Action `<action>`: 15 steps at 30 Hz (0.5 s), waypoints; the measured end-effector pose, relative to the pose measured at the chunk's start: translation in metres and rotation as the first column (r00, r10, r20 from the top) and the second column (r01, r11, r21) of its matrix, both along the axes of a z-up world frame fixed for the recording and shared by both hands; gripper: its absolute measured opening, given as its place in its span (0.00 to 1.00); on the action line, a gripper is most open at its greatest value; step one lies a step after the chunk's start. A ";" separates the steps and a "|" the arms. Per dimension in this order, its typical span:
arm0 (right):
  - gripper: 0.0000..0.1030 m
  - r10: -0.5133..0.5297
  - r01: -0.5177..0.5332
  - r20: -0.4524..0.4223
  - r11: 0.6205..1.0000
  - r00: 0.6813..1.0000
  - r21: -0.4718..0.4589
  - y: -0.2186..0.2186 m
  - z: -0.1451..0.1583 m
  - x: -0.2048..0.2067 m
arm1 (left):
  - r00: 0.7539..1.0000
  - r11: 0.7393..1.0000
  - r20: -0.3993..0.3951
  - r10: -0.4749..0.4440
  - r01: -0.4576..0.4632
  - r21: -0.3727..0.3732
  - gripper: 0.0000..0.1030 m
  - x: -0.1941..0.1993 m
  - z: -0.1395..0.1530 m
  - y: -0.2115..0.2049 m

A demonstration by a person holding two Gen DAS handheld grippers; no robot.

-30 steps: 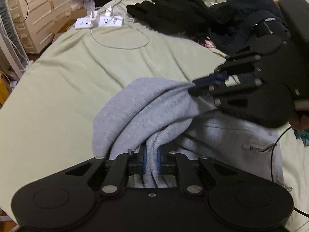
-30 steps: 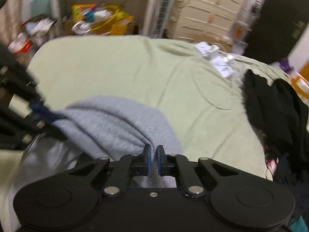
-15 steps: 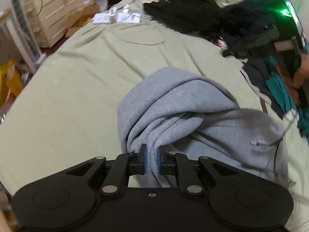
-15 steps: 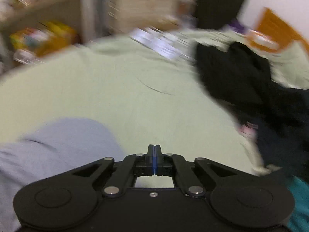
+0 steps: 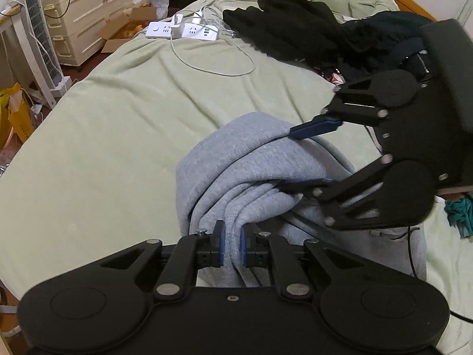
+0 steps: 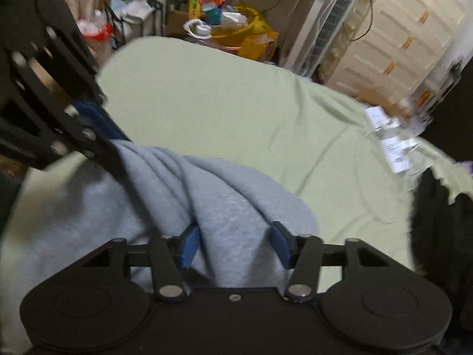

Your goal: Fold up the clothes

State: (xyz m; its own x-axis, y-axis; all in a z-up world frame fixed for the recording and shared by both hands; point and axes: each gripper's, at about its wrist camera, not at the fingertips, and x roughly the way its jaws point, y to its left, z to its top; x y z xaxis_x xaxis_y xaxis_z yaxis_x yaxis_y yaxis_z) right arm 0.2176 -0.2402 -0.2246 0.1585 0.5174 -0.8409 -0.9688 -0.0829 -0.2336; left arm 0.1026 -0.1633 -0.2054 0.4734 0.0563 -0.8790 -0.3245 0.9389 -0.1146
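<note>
A grey sweatshirt (image 5: 245,159) lies bunched on the pale green bedspread (image 5: 124,124). My left gripper (image 5: 230,248) is shut on a gathered fold at its near edge and lifts it slightly. In the right wrist view that left gripper (image 6: 115,142) pinches the cloth at upper left. My right gripper (image 5: 304,156) comes in from the right, one blue finger above the raised fold and one below. Its jaws are opening, and in its own view the right gripper (image 6: 235,245) straddles a ridge of the grey sweatshirt (image 6: 230,207) without clamping it.
A heap of black clothes (image 5: 310,29) covers the far right of the bed. White power strips (image 5: 183,29) with a looping cable lie at the far end. Cream drawers (image 5: 82,14), a tower fan (image 6: 334,20) and yellow bags (image 6: 245,35) stand beside the bed. Teal cloth (image 5: 461,210) lies at the right.
The right gripper let go of the grey cloth, swung away shut, then came back with its jaws parted around the fold. The left gripper kept its hold.
</note>
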 end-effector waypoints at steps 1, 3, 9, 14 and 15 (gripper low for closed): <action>0.31 -0.030 0.031 -0.013 0.999 0.999 0.013 0.001 0.002 0.005 | 1.000 1.000 0.001 -0.001 0.001 0.000 0.11 0.000 0.000 -0.001; 0.25 -0.075 0.076 -0.021 0.997 0.997 0.030 0.001 0.004 0.013 | 1.000 1.000 0.010 -0.020 0.020 0.001 0.11 -0.001 0.003 -0.005; 0.25 0.044 -0.044 0.125 0.999 0.991 -0.004 0.014 -0.010 -0.013 | 0.999 0.999 0.017 -0.042 0.042 -0.007 0.11 -0.004 0.008 -0.017; 0.10 0.081 -0.079 0.182 0.997 0.980 -0.019 0.022 -0.014 -0.025 | 0.999 0.999 0.008 -0.035 0.035 -0.015 0.11 -0.006 0.007 -0.012; 0.09 0.053 -0.053 0.178 0.999 0.983 -0.001 0.023 -0.008 -0.023 | 0.999 0.999 0.013 -0.035 0.035 -0.016 0.11 -0.006 0.009 -0.012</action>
